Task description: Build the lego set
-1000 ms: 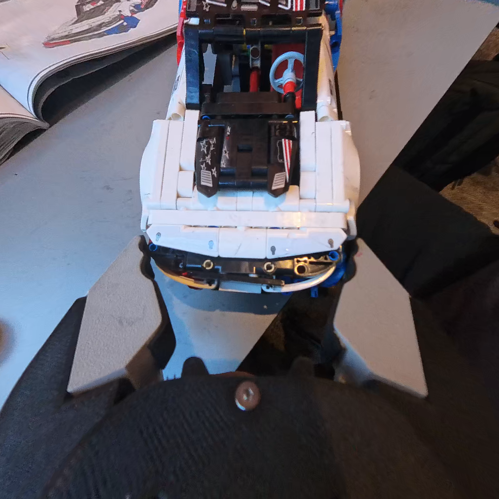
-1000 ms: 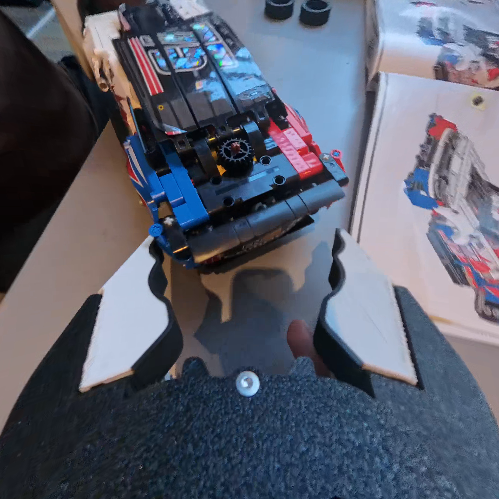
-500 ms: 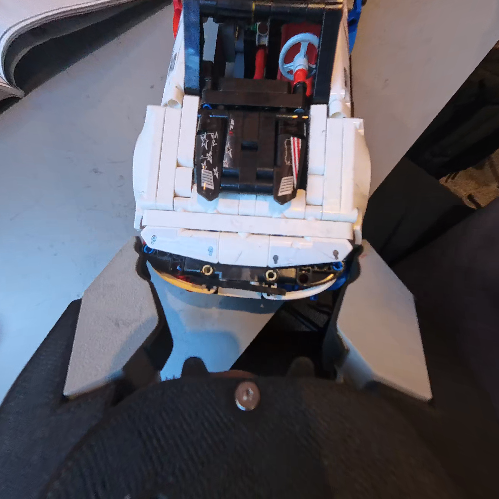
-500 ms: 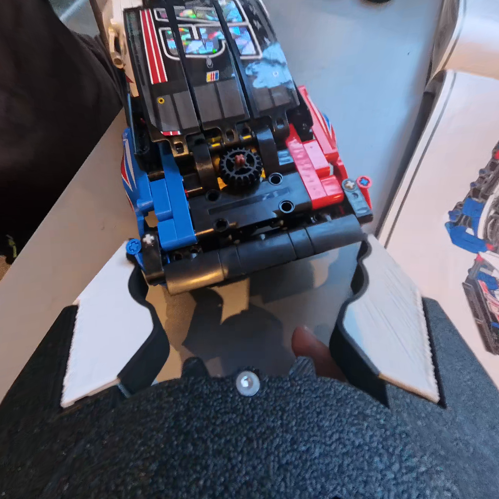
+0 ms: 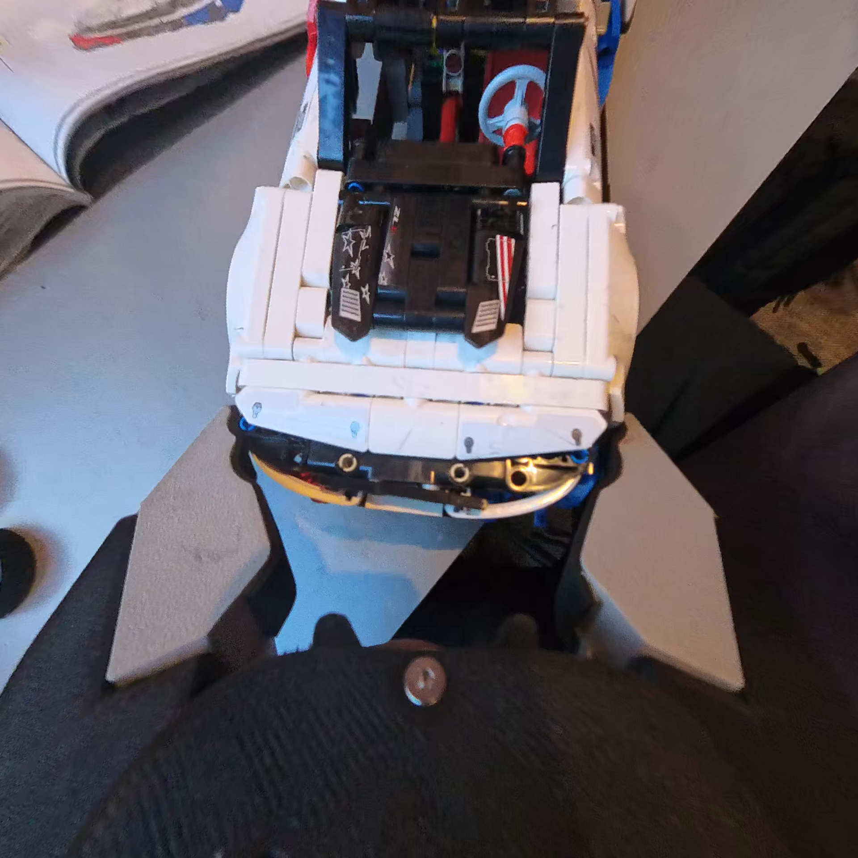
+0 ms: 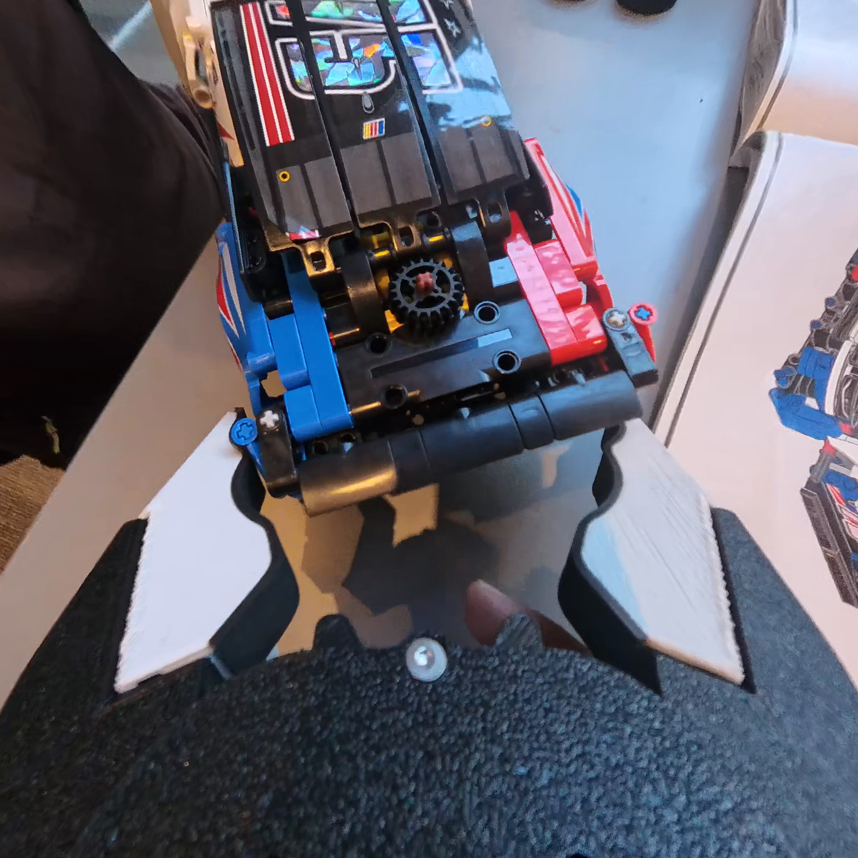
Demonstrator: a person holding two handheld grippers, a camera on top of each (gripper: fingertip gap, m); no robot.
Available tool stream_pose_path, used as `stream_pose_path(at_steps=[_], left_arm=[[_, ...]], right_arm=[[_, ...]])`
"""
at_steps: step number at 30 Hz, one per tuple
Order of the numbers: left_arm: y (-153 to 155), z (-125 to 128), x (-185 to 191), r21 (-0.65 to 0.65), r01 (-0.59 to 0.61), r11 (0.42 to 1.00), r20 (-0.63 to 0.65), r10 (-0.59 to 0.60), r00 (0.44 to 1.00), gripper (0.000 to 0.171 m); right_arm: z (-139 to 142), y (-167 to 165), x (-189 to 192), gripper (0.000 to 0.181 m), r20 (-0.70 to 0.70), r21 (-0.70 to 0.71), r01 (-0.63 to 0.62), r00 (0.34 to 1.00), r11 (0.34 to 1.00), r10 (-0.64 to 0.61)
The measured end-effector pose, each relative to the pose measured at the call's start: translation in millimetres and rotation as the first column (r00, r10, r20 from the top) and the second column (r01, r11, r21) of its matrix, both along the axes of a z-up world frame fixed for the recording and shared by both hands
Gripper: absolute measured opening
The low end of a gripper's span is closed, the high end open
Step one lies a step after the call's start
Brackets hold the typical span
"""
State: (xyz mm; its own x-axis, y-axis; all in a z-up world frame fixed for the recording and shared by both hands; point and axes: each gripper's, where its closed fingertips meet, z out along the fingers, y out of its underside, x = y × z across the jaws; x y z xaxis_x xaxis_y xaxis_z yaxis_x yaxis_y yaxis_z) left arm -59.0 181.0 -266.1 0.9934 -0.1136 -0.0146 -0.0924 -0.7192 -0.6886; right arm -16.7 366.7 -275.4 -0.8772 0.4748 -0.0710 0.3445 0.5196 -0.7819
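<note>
the lego car (image 5: 432, 297) is lying on the tabletop (image 5: 116, 302), its long axis running straight between the two claws. the left claw (image 5: 425, 445) is clamping the white front end, fingertips on both sides. the right claw (image 6: 432, 436), jaws spread wide, is bracketing the blue-and-red rear; whether its fingertips press the car, i cannot tell.

Soft, cool daylight fills both views, and the toy car (image 5: 432, 297) casts a dull shadow on the table (image 5: 116, 325) just ahead of and between the jaws. Glare sits on the car's glossy black roof (image 6: 367, 116) well beyond the right jaws and on the chrome strip (image 5: 524, 503) between the left ones. Both views are slightly motion-blurred, with wide-angle stretching toward the edges, and the booklet (image 5: 116, 60) left of the jaws is smeared.
</note>
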Motion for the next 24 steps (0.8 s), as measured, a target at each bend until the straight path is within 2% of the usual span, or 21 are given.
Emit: stream_pose_path(at_steps=[6,15,20,24], left_arm=[[10,6,-5,0.014,0.047,0.999,-0.039,-0.047,0.998,0.144],[21,-3,-6,0.024,0.112,0.993,-0.033,-0.111,0.993,0.142],[30,10,-8,0.035,0.143,0.989,-0.054,-0.141,0.988,0.142],[50,26,-7,0.038,0.209,0.977,-0.082,-0.205,0.975,0.142]], right_arm=[[22,5,2,0.144,-0.025,-0.034,0.059,0.998,0.998,-0.060],[4,15,15,0.144,0.005,0.001,0.132,0.991,0.991,-0.132],[13,19,18,0.144,-0.008,0.011,0.160,0.987,0.987,-0.160],[25,33,29,0.144,-0.026,0.027,0.215,0.976,0.976,-0.215]])
